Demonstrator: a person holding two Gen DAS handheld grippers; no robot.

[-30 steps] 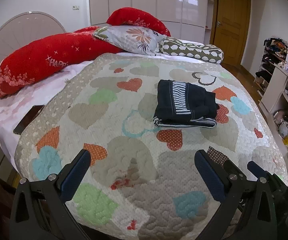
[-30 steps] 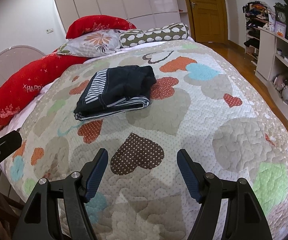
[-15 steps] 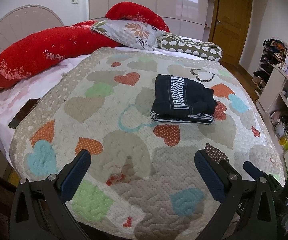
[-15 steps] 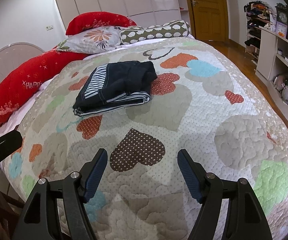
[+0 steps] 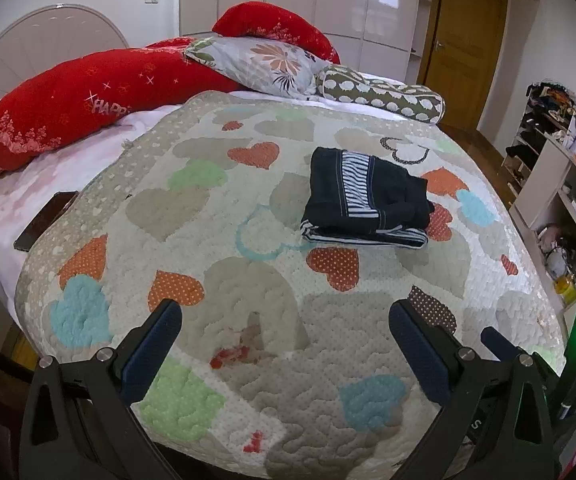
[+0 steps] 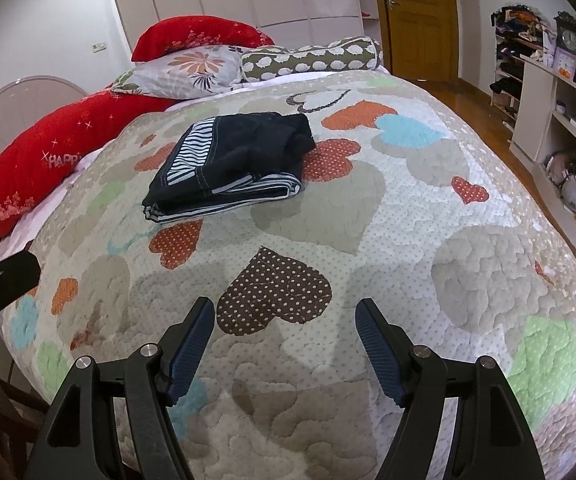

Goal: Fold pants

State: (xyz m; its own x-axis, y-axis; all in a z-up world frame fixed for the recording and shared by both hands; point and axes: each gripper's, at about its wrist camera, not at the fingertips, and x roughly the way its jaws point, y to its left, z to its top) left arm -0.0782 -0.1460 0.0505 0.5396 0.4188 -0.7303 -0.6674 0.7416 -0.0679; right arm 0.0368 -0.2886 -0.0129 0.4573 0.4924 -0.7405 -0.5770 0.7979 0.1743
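The dark navy pants (image 5: 364, 200) with a black-and-white striped band lie folded in a compact stack on the heart-patterned quilt (image 5: 215, 264), at mid-bed. They also show in the right wrist view (image 6: 231, 164). My left gripper (image 5: 285, 320) is open and empty, hovering over the near edge of the bed, well short of the pants. My right gripper (image 6: 283, 320) is open and empty, above a brown dotted heart, also well short of the pants. The right gripper's finger (image 5: 500, 344) shows at the lower right of the left wrist view.
Red pillows (image 5: 67, 96), a floral pillow (image 5: 259, 64) and a spotted bolster (image 5: 384, 96) line the head of the bed. A dark phone (image 5: 45, 220) lies on the pink sheet at left. White shelves (image 6: 560, 120) and a wooden door (image 6: 420, 16) stand to the right.
Both grippers have drawn back and risen slightly from the bed, so the folded pants look a little farther away. The pants have not moved. Both grippers stay open.
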